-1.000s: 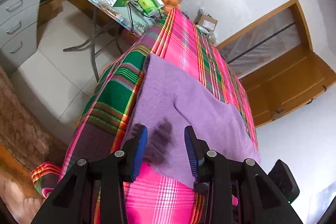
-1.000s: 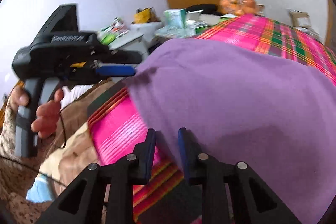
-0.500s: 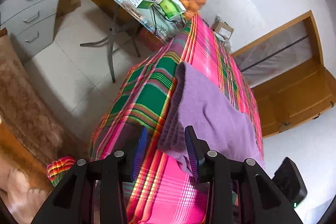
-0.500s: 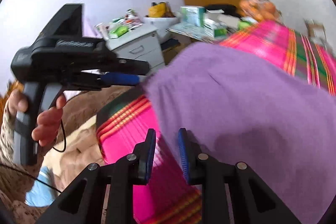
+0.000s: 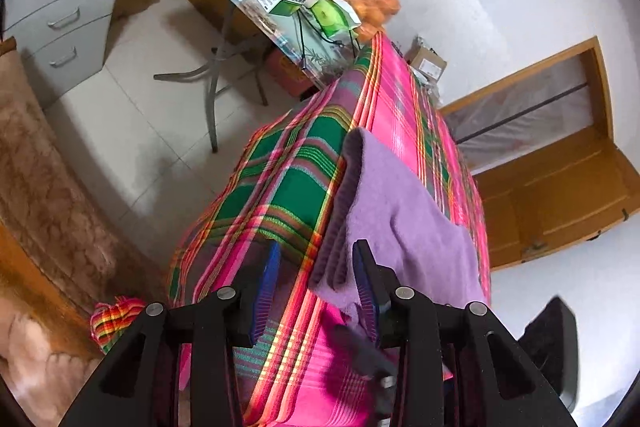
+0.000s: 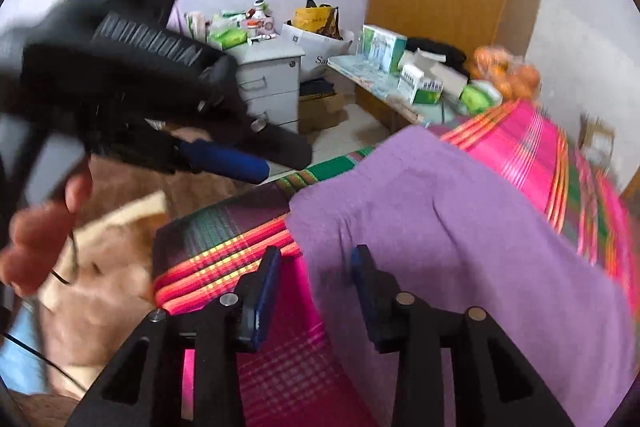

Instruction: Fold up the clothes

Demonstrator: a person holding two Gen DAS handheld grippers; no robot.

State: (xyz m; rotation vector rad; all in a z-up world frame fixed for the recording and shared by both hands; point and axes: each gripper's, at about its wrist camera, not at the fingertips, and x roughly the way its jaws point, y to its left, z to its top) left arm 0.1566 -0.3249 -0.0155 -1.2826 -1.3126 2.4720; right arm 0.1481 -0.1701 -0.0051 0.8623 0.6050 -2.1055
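The purple garment [image 5: 404,211] lies on the plaid-covered bench [image 5: 288,187], running from the lower centre of the left-wrist frame toward the right. A second ago it lay spread wide and flat; its left side now shows a stacked, doubled edge, several layers deep. Judged from this, one fold has been laid over, and the cloth sits narrower on the bench than before.

Left tool [image 5: 316,279]: its jaws stand well apart. The layered corner of the garment lies between them at lower centre, brushing the right finger; neither pad presses it, so nothing is held.

Right tool [image 6: 314,283]: a moment ago its jaws were nearly together on the garment's near edge; they now stand wide. The edge of the garment [image 6: 440,227] passes between the fingers at lower centre of the right-wrist frame, loose and ungripped.

In the upper left of that frame the left tool's body appears blurred, with the person's hand [image 6: 40,239] on its handle, at the bench's corner.

Both tools having let go, the garment rests under its own weight. Whether further folds remain cannot be settled from these views.
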